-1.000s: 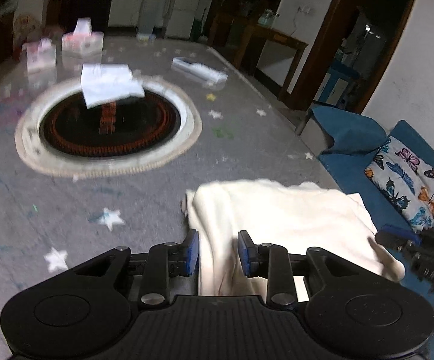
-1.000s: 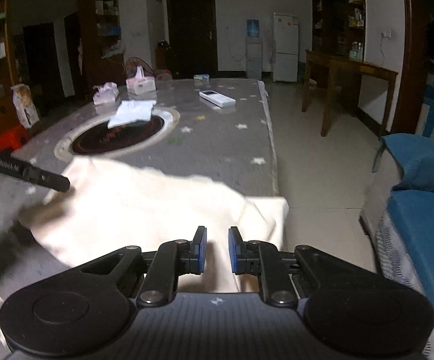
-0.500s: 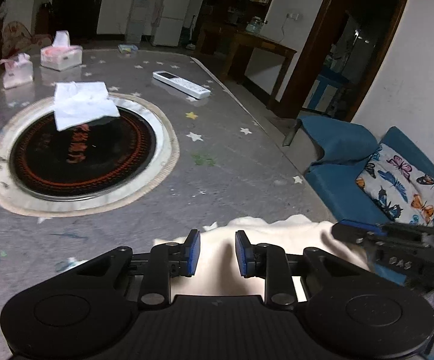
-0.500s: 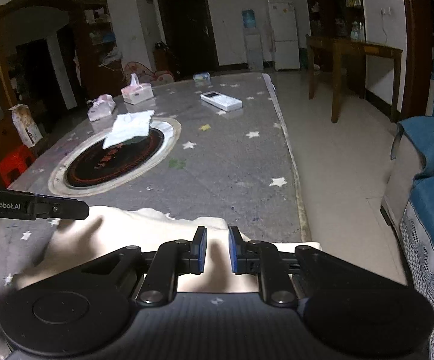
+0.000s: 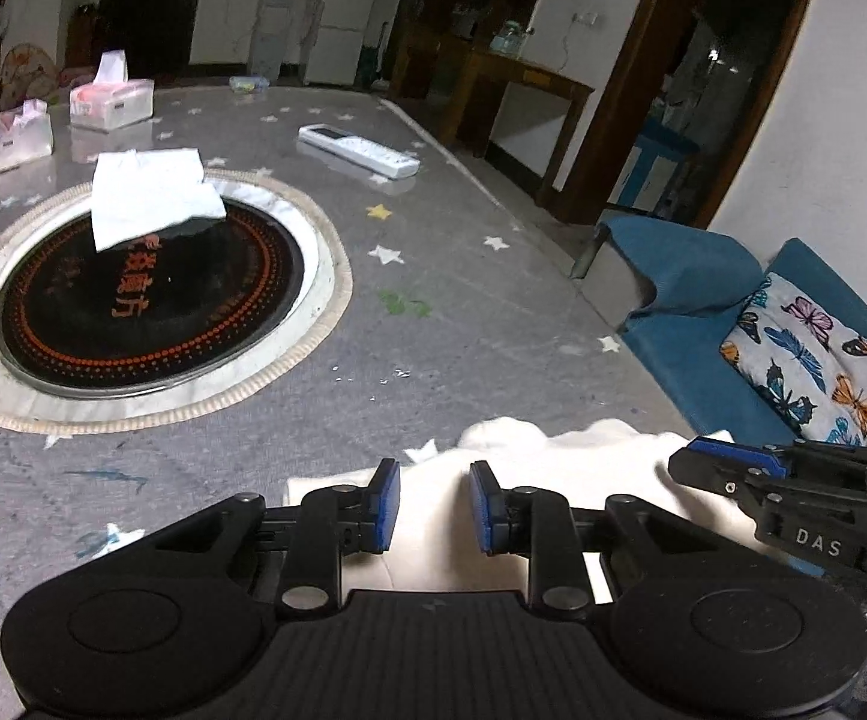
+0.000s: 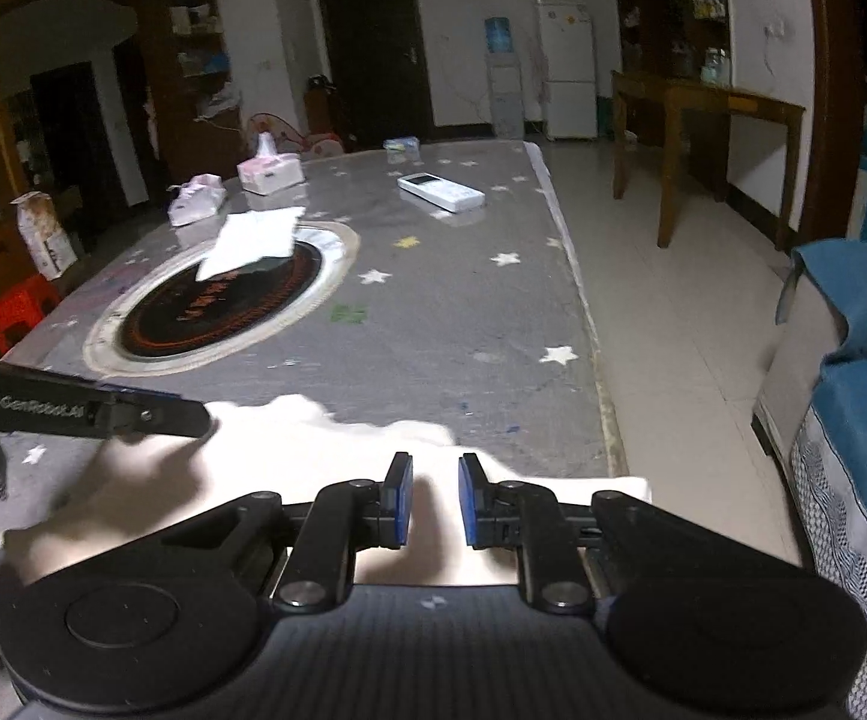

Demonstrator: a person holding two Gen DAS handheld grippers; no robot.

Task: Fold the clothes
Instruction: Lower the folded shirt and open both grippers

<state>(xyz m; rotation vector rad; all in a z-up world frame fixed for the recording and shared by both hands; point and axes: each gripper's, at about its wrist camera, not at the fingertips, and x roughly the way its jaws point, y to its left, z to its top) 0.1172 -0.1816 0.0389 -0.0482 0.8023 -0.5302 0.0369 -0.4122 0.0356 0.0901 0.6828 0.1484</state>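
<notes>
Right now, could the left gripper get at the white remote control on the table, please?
Probably not without a long reach: the remote lies far across the table, while the left gripper hangs open over the cream garment.

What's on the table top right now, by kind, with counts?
Cream garment: 1
Tissue box and soft tissue pack: 2
White remote: 1
White cloth on the round black hotplate: 1
Small packet at the far edge: 1
Total: 6 loose items; the hotplate itself is not counted.
</notes>
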